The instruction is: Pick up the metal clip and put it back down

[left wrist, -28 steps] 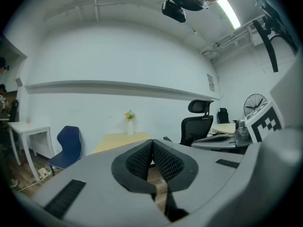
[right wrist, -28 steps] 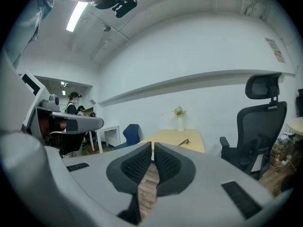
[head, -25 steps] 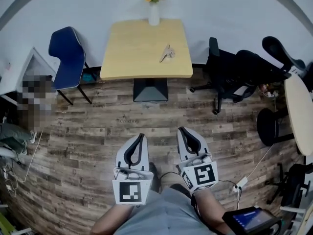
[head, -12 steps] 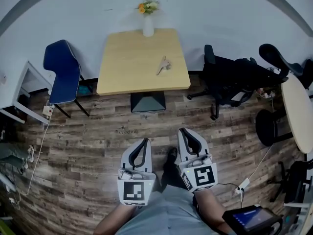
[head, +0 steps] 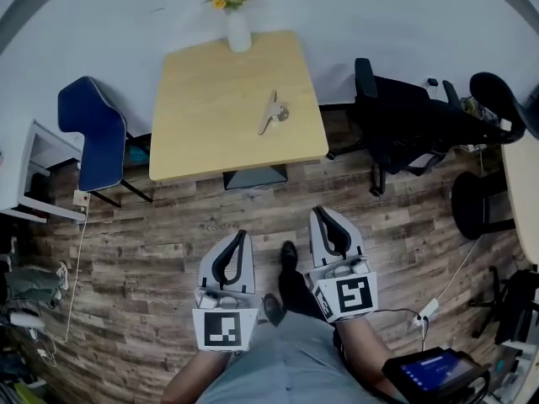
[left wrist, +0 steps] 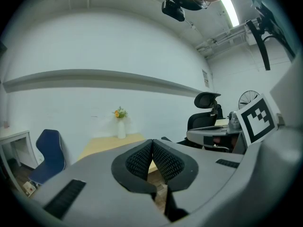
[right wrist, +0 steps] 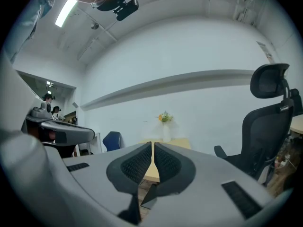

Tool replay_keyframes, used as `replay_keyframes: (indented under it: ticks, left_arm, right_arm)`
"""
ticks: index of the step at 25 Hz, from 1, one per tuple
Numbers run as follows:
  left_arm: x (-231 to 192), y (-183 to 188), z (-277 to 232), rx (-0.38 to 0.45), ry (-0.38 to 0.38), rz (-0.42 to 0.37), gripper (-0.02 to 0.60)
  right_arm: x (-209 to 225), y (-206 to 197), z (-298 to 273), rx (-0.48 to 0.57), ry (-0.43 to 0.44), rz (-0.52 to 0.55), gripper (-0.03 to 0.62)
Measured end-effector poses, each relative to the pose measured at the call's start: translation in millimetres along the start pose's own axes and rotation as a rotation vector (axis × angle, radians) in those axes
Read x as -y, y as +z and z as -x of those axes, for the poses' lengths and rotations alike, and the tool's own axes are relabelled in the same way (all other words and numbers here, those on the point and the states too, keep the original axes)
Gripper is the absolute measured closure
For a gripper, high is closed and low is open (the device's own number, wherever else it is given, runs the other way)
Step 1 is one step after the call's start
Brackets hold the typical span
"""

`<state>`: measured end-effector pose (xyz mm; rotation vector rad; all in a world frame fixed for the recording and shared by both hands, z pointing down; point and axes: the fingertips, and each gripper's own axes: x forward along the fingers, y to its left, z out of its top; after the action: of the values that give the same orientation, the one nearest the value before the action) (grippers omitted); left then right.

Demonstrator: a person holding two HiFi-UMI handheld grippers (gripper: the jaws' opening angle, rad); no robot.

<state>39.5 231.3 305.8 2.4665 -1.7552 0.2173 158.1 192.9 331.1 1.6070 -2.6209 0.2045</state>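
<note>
The metal clip point(head: 271, 112) lies on the light wooden table point(head: 210, 116), right of its middle, in the head view. Both grippers hang well short of the table, over the wooden floor. My left gripper point(head: 242, 235) is shut with nothing between its pads. My right gripper point(head: 321, 215) is likewise shut and holds nothing. In the left gripper view the jaws point(left wrist: 152, 144) meet in front of the table point(left wrist: 106, 144). The right gripper view has its jaws point(right wrist: 153, 147) closed before the same table point(right wrist: 179, 142). The clip does not show in either gripper view.
A white vase of flowers point(head: 237, 30) stands at the table's far edge. A blue chair point(head: 88, 133) sits left of the table, a black office chair point(head: 404, 120) right of it. A second table's edge point(head: 524, 200) shows far right. A cable point(head: 72, 259) runs along the floor at left.
The table and clip have drawn nearer and lower in the head view as the person walks forward. Both grippers stay shut and empty.
</note>
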Motion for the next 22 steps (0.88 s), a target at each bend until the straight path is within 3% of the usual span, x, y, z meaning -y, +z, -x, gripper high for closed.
replay_keyframes:
  ticks: [6,10,17,22]
  left_arm:
    - [-10.9,18.1,-91.1,-0.031,0.016,-0.027,0.563]
    - [-15.3,49.9,-132.9,0.004,0.033,-0.068,0.563]
    - [-44.4,79.7,-172.9,0.042,0.094,-0.071,0.563]
    - [-69.2,81.5,-195.8,0.050,0.102,-0.055,0.563]
  right_arm:
    - [55.9,10.5,-75.6,0.007,0.026,-0.047,0.545]
    - [83.5,30.1,-116.9,0.029,0.056,-0.056,0.545]
    - [100.5,67.1,-173.4,0.077,0.098,-0.027,0.545]
    - [100.9,66.7,-210.1,0.060,0.112,-0.012,0.545]
